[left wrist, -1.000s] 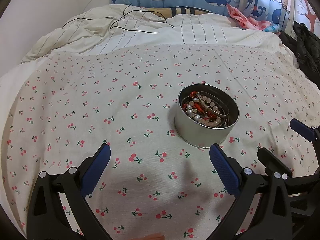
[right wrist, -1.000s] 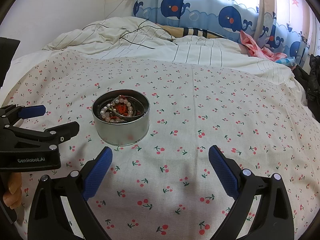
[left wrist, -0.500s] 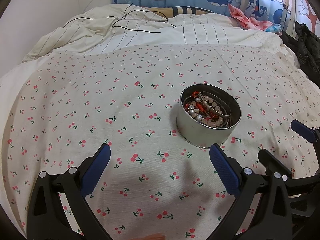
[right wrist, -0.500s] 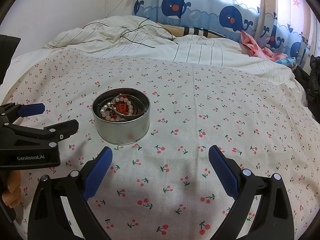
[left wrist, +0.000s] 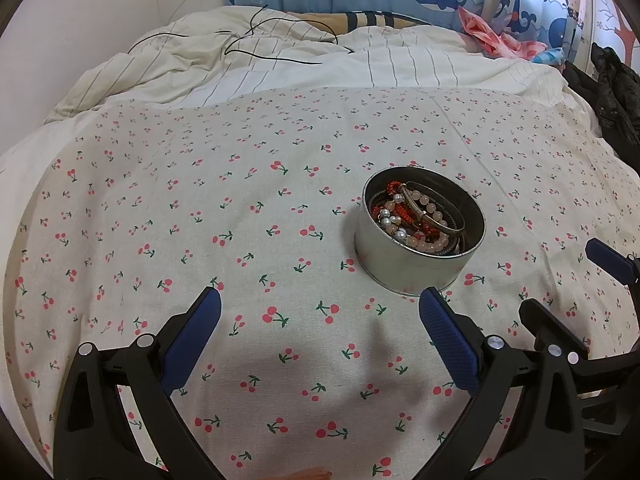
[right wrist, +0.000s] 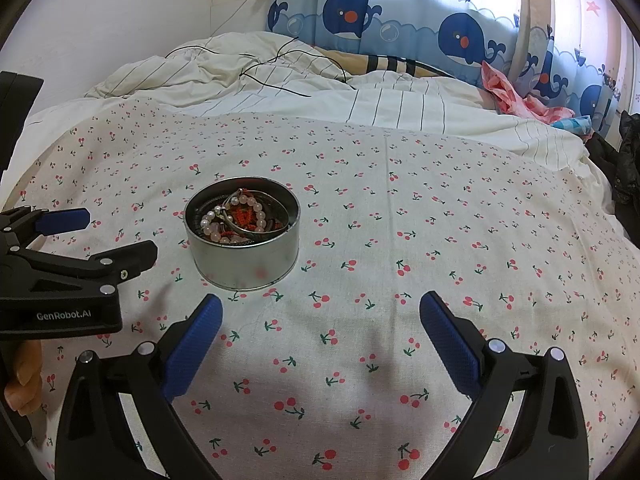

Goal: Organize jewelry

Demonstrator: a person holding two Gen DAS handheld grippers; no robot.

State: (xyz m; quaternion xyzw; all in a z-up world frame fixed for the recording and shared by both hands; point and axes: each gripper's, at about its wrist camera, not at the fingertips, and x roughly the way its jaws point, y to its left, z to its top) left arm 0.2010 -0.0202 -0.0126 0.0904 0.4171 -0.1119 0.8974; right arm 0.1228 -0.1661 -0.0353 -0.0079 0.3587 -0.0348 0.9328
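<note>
- Soft daylight comes through the whale curtain (right wrist: 460, 40) at the upper right, where it looks washed out.
- The cherry cloth (right wrist: 400, 240) is bright and sharp.
- Faint grey shadows lie at the bottom middle.
- Edges bend round, and the 4 corners are black.

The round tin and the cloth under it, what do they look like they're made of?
The round tin looks like thin bare metal with a dull brushed silver finish: its wall faintly mirrors the red cherries. The cloth looks like woven cotton or a linen blend, matte off-white with a printed cherry pattern and soft creases; the exact fibre cannot be told.
</note>
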